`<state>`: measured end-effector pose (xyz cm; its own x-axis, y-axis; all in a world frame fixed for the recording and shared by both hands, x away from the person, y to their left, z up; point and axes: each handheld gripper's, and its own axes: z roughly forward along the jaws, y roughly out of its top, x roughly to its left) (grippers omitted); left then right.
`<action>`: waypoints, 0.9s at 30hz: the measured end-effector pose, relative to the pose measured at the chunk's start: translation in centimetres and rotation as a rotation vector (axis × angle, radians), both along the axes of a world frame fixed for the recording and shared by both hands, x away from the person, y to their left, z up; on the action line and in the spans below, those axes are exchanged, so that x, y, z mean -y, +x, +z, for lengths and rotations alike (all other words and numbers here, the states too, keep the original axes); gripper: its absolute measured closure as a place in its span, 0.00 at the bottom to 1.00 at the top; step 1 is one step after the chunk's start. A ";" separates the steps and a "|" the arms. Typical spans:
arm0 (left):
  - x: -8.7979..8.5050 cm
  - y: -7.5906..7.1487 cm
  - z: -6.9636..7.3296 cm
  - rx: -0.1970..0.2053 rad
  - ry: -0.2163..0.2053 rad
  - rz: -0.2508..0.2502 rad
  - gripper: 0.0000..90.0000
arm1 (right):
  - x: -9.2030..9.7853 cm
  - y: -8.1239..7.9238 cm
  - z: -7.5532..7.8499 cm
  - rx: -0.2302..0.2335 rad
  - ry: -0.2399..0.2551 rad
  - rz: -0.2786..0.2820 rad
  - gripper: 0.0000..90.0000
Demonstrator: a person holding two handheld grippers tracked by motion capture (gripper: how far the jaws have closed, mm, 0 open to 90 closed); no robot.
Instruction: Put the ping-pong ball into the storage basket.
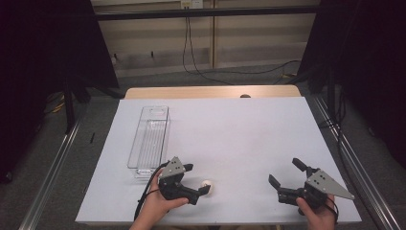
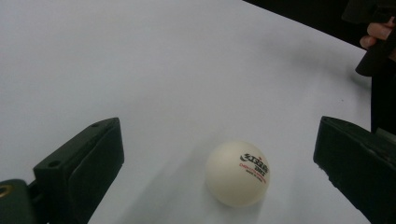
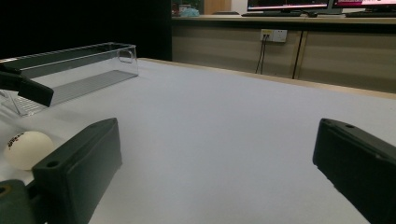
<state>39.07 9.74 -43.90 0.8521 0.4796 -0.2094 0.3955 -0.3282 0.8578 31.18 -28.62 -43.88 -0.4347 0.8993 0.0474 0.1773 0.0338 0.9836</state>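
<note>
Ball sits between my left gripper's released jaws, ungrasped; right gripper idles released; next I'd clench, likely for the tray.

Both grippers, left and right, were black with grey three-cornered plates, apparently screwed; a black cable trailed behind the left fingers.

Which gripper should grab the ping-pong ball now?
Left. The left gripper is open with the ball already between its jaws, untouched. The right gripper, also open, sits well off to the side over bare table.
</note>
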 end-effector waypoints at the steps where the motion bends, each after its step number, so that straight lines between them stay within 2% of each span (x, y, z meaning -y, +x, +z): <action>1: 0.0 0.0 0.0 0.000 0.000 0.000 0.02 | 0.0 -0.1 0.0 -0.003 -0.003 -0.001 0.01; 4: 0.1 0.0 -0.1 -0.003 -0.002 -0.013 0.02 | 0.1 -0.1 0.0 0.001 -0.006 -0.002 0.01; 8: 0.2 0.1 -0.2 -0.011 0.002 -0.007 0.02 | 0.1 -0.1 0.0 0.000 -0.005 -0.001 0.01; 11: 0.3 0.0 -0.2 -0.026 0.020 -0.013 0.02 | 0.1 0.0 0.0 -0.002 -0.002 0.005 0.01; 16: 0.5 -0.1 -0.3 -0.041 0.014 -0.015 0.03 | 0.0 -0.1 0.1 0.004 -0.005 -0.006 0.01; 18: 0.5 -0.1 -0.2 -0.053 0.028 -0.022 0.03 | 0.1 -0.1 0.0 0.000 -0.005 0.000 0.01; 22: 0.7 0.0 -0.5 -0.062 0.026 -0.034 0.03 | 0.1 -0.1 0.0 0.000 -0.007 0.002 0.01; 23: 0.7 -0.1 -0.5 -0.059 0.046 -0.034 0.03 | 0.0 0.0 0.1 0.002 -0.004 -0.001 0.01; 24: 0.8 -0.1 -0.5 -0.059 0.048 -0.037 0.03 | 0.0 -0.1 0.1 0.004 -0.006 0.002 0.01; 26: 1.0 -0.1 -0.6 -0.068 0.031 -0.037 0.03 | 0.0 -0.1 0.1 0.005 -0.006 0.000 0.01; 27: 1.0 -0.1 -0.6 -0.063 0.042 -0.041 0.03 | 0.1 -0.1 0.1 0.002 -0.003 0.004 0.01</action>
